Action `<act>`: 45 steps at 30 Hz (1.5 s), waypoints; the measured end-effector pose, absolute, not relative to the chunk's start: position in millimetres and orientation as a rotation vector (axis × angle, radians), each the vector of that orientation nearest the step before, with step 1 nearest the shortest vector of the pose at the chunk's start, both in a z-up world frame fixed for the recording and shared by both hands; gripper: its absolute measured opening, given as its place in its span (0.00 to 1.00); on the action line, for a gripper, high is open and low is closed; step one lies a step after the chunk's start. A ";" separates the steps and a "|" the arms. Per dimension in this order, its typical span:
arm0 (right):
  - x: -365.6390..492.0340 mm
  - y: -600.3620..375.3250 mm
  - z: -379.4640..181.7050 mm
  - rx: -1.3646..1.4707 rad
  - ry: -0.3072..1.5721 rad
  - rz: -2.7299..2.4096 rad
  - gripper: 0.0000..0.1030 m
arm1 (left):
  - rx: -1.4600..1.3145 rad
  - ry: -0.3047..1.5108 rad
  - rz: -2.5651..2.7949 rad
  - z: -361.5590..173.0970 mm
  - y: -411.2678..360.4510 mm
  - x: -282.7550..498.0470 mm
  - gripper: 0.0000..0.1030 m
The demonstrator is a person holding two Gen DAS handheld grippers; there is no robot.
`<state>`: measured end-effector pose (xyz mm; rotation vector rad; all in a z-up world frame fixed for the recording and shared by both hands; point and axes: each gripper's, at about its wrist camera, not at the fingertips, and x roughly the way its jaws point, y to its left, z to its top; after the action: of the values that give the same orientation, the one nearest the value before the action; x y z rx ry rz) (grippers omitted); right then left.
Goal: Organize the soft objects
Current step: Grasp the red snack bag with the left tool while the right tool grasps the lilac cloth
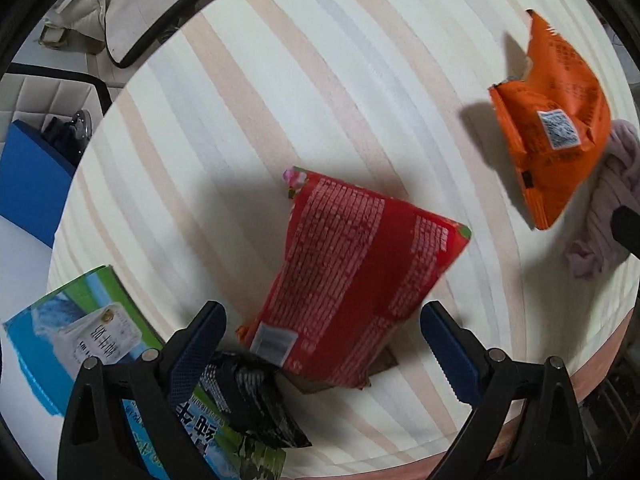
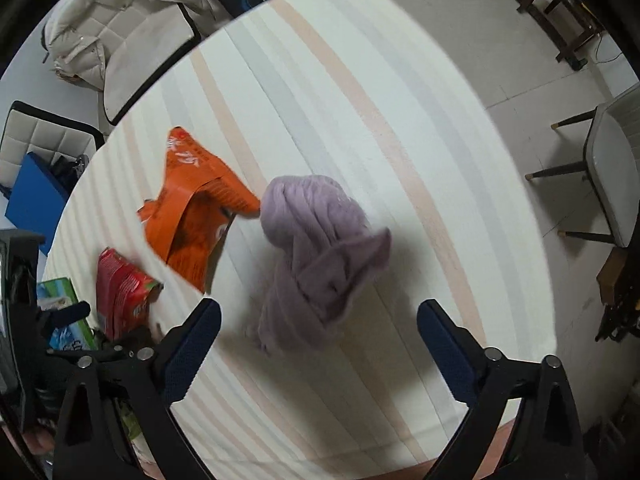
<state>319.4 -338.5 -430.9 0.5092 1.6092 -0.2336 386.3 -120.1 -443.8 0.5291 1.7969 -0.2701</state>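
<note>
Bright overhead light, soft shadows, fisheye warping, dark vignetted corners, slight blur.

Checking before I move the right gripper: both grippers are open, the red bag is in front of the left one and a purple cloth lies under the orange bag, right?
Not quite. In the right wrist view the purple cloth lies beside the orange bag, touching its edge, not under it. The rest holds: left gripper and right gripper open, red bag before the left.

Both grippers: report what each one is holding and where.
Nothing held. Left gripper is open above the red packet; right gripper is open over the purple cloth.
</note>
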 end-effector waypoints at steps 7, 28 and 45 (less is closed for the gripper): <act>331.4 -333.9 -451.0 0.513 1.647 -0.225 0.92 | 0.525 1.795 -0.281 -451.6 -128.5 384.4 0.97; 345.6 -301.4 -465.6 0.380 1.692 -0.260 0.44 | 0.412 1.749 -0.301 -444.1 -128.3 363.4 0.48; 296.4 -303.7 -390.2 0.425 1.587 -0.154 0.40 | 0.213 1.587 -0.341 -340.6 -110.1 313.4 0.42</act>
<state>296.4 -303.7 -390.2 0.4251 1.5870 -0.1535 313.4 -110.1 -340.6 0.2127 1.5872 -0.3407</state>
